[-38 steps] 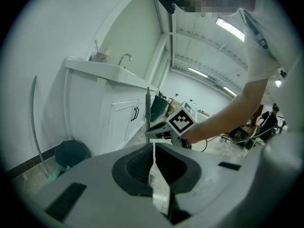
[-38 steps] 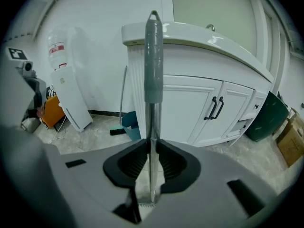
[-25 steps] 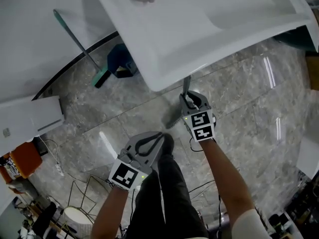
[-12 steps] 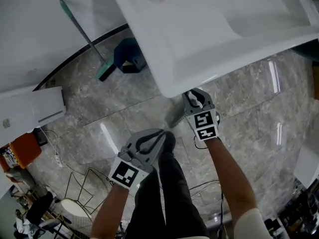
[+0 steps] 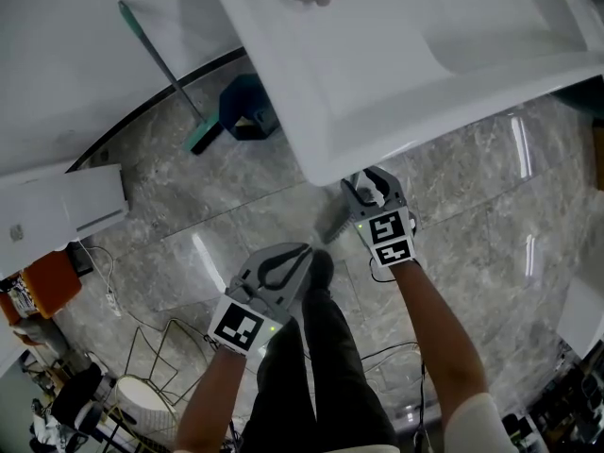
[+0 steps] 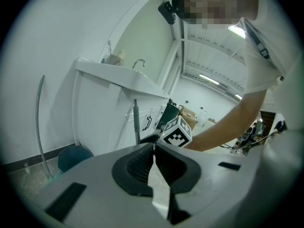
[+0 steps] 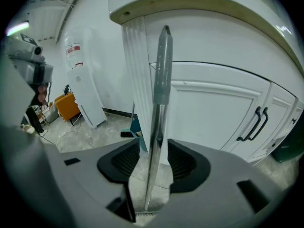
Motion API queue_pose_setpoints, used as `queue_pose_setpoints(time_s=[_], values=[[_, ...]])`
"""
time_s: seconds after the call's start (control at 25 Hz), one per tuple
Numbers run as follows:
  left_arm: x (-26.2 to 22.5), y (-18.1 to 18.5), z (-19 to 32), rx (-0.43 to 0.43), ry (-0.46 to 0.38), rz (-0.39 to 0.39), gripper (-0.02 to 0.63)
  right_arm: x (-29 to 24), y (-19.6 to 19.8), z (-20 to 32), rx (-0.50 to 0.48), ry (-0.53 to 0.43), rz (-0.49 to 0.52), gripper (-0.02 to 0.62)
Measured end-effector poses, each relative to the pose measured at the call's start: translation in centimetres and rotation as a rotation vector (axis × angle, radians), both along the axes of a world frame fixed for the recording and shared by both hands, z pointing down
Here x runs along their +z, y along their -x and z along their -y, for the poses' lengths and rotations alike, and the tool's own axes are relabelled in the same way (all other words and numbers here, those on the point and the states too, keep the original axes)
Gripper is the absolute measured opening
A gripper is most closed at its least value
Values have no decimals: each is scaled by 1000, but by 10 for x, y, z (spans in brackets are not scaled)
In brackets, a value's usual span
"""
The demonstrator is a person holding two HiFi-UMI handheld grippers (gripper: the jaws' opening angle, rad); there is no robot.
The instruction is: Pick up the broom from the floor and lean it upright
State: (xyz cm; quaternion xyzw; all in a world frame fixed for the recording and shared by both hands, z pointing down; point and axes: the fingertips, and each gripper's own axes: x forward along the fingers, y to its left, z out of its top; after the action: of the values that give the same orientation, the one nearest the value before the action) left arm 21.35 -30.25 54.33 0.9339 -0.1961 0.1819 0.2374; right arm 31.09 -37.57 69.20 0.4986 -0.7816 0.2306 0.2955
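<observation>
Right gripper view: jaws of the right gripper (image 7: 155,153) are opening; both pads stand clear of the silver metal broom handle with grey grip (image 7: 161,75). The pole is between them, not pinched.
Change: 1 second ago I had these jaws closed in on that handle; now I am letting go.
Broom place: upright, leaning on the edge of the white sink cabinet (image 7: 213,113); bristles barely in view.
Left gripper (image 6: 154,148): fingers pressed together, nothing in them.
Task meaning: I judge the lean done; only backing the right gripper off remains, if the pole stays put.
</observation>
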Motion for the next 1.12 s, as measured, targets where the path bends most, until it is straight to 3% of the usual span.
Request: queue_pose_setpoints(time_s=[0.56, 0.84, 1.12], values=[[-34, 18, -15, 20, -61, 49, 15, -88, -7, -25, 55, -48, 28, 162], [-87, 24, -48, 68, -49, 75, 15, -167, -4, -64, 104, -71, 81, 129], [-177, 32, -75, 76, -32, 63, 15, -281, 1, -101, 129, -135, 112, 75]])
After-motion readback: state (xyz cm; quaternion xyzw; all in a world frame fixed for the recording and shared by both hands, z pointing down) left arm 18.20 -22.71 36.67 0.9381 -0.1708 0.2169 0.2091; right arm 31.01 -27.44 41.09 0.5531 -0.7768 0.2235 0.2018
